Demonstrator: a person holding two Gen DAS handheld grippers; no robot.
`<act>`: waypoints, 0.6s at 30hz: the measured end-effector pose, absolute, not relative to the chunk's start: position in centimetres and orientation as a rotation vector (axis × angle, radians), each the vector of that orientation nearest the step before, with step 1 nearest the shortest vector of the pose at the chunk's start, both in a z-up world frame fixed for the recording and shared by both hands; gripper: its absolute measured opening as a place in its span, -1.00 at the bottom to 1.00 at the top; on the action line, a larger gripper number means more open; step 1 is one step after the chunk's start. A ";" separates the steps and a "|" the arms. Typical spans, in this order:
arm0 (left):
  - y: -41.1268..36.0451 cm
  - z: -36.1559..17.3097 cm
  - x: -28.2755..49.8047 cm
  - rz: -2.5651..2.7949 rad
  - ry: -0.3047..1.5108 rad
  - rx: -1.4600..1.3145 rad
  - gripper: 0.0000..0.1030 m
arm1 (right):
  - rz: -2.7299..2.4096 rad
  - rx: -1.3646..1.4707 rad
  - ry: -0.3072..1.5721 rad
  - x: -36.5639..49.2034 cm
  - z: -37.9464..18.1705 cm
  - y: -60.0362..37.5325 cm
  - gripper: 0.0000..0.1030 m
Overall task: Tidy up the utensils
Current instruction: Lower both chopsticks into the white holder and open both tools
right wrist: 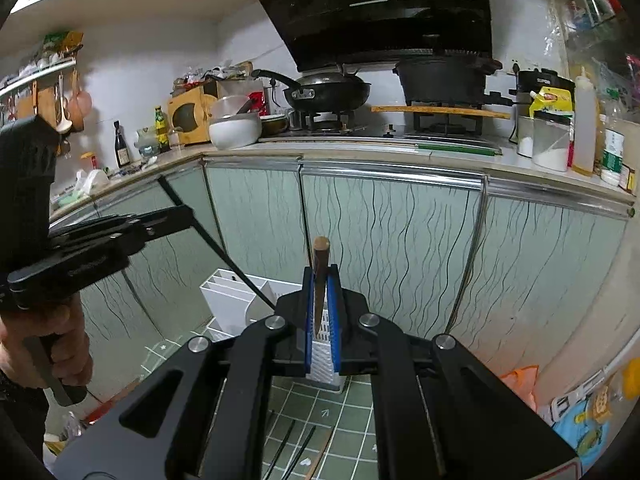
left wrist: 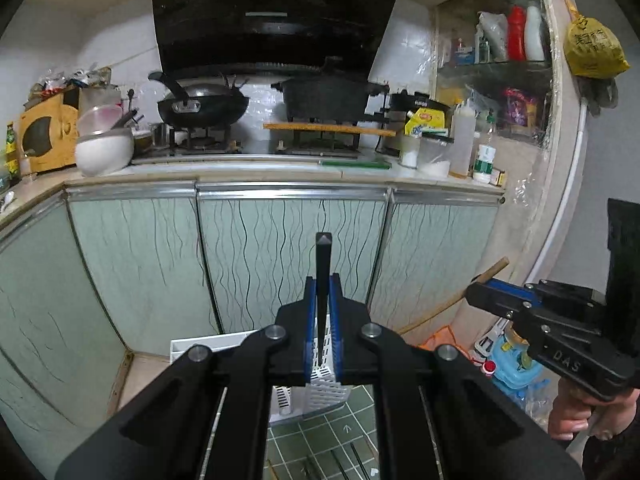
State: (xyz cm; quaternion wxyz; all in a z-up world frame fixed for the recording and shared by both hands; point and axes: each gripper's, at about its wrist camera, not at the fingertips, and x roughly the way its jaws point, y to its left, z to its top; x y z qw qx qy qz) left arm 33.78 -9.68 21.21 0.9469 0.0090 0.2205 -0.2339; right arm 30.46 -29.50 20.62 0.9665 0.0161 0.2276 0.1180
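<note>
**Op A:** My left gripper (left wrist: 323,300) is clamped on a black chopstick (left wrist: 322,264), held near its thick end so the thin tip hangs down toward the white utensil holder (left wrist: 320,384) on the floor tiles. I'd guess that grip keeps it steep enough to drop into a slot.

**Op B:** Same on my side: the right gripper (right wrist: 322,296) is pinched on a brown wooden chopstick (right wrist: 320,276), upright, over the holder's perforated wall.

**Op A:** My view hides the compartments behind the fingers.

**Op B:** Mine shows them, at the holder's left end, with your black stick slanting toward them. More loose chopsticks (right wrist: 298,452) lie on the tiles at my bottom edge.

**Op A:** Mine shows your wooden stick's full length.
</note>
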 end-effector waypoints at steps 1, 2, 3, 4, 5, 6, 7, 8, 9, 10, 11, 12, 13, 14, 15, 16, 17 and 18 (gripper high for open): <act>-9.7 20.7 34.3 -0.481 0.460 0.013 -0.88 | 0.240 0.030 0.469 31.1 20.2 -29.4 -0.88; -9.8 19.9 35.1 -0.478 0.479 0.007 -0.88 | 0.233 0.027 0.475 31.7 19.6 -29.3 -0.88; -9.9 19.1 35.8 -0.468 0.500 0.002 -0.88 | 0.228 0.025 0.480 32.0 19.3 -29.3 -0.88; -9.9 18.2 36.6 -0.464 0.517 -0.005 -0.88 | 0.229 0.024 0.489 32.4 18.7 -29.2 -0.88; -9.8 17.5 37.0 -0.471 0.528 -0.009 -0.88 | 0.232 0.026 0.500 33.0 18.0 -29.2 -0.88; -9.8 16.8 37.3 -0.475 0.541 -0.012 -0.88 | 0.231 0.028 0.508 33.4 17.4 -29.2 -0.88; -9.8 16.0 37.7 -0.471 0.548 -0.011 -0.88 | 0.232 0.026 0.516 33.8 16.8 -29.2 -0.88; -9.8 15.3 37.9 -0.470 0.554 -0.003 -0.88 | 0.234 0.025 0.526 34.1 16.2 -29.1 -0.88; -9.9 14.8 38.1 -0.470 0.559 0.003 -0.88 | 0.238 0.028 0.540 34.5 15.6 -29.1 -0.88; -9.9 14.1 38.3 -0.467 0.567 0.003 -0.87 | 0.244 0.030 0.557 34.9 15.0 -29.1 -0.87; -9.8 13.7 38.6 -0.461 0.576 -0.001 -0.87 | 0.249 0.036 0.574 35.2 14.6 -29.2 -0.87; -9.7 13.2 38.7 -0.456 0.584 -0.010 -0.87 | 0.247 0.041 0.578 35.3 14.2 -29.4 -0.86; -9.6 13.0 38.6 -0.456 0.583 -0.009 -0.85 | 0.230 0.034 0.578 35.2 13.9 -29.5 -0.74; -9.6 12.9 38.4 -0.457 0.580 -0.001 -0.57 | 0.221 0.026 0.577 35.0 13.8 -29.5 -0.28; -9.6 12.8 38.1 -0.453 0.571 0.010 0.14 | 0.209 0.021 0.575 34.7 13.7 -29.5 0.03; -9.4 12.9 37.6 -0.430 0.546 0.030 0.55 | 0.204 0.025 0.563 34.2 13.7 -29.8 0.45; -9.2 13.1 36.8 -0.397 0.501 0.046 0.85 | 0.203 0.032 0.558 34.0 13.7 -29.9 0.48; -8.9 13.2 36.1 -0.394 0.471 0.046 0.85 | 0.200 0.040 0.557 33.6 13.7 -30.1 0.49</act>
